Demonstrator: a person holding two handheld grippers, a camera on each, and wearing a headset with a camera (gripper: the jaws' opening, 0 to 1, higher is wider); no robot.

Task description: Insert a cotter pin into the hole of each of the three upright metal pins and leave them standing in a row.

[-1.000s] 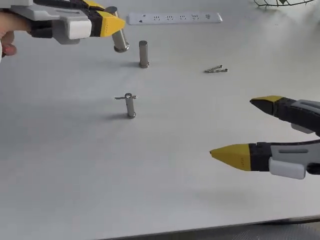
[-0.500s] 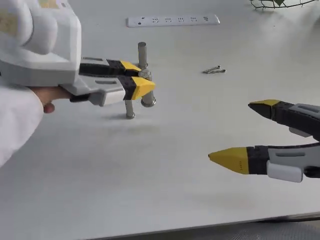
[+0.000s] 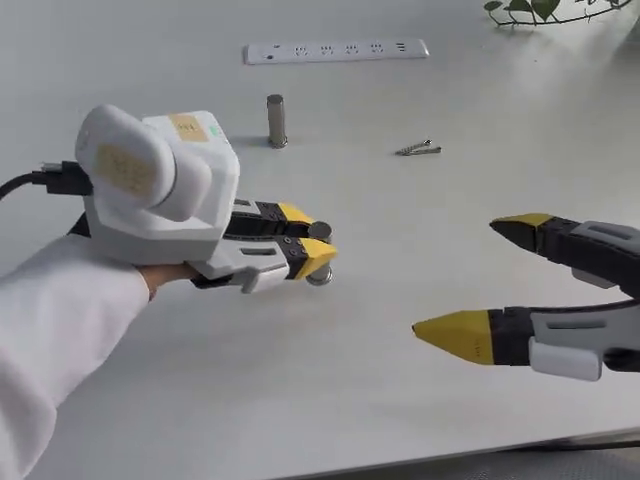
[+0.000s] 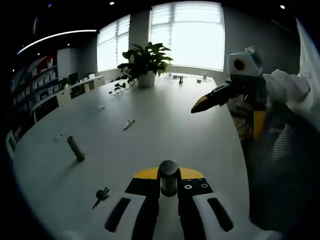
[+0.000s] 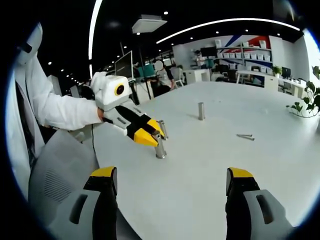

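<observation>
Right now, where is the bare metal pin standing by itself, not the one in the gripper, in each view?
Head view: bare metal pin, upper middle-left, just below the power strip.
Left gripper view: bare metal pin, left side, leaning.
Right gripper view: bare metal pin, right of centre.
Shared landmark: the loose cotter pins lying nearby.

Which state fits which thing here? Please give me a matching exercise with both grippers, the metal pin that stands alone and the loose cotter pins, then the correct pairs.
Things:
1. left gripper
2. right gripper
3. far metal pin
4. loose cotter pins

States:
A. lying flat on the table
B. open, holding nothing
C. standing upright, untouched
D. shut on the near metal pin

Pairs: 1-D, 2-B, 3-C, 4-A
</observation>
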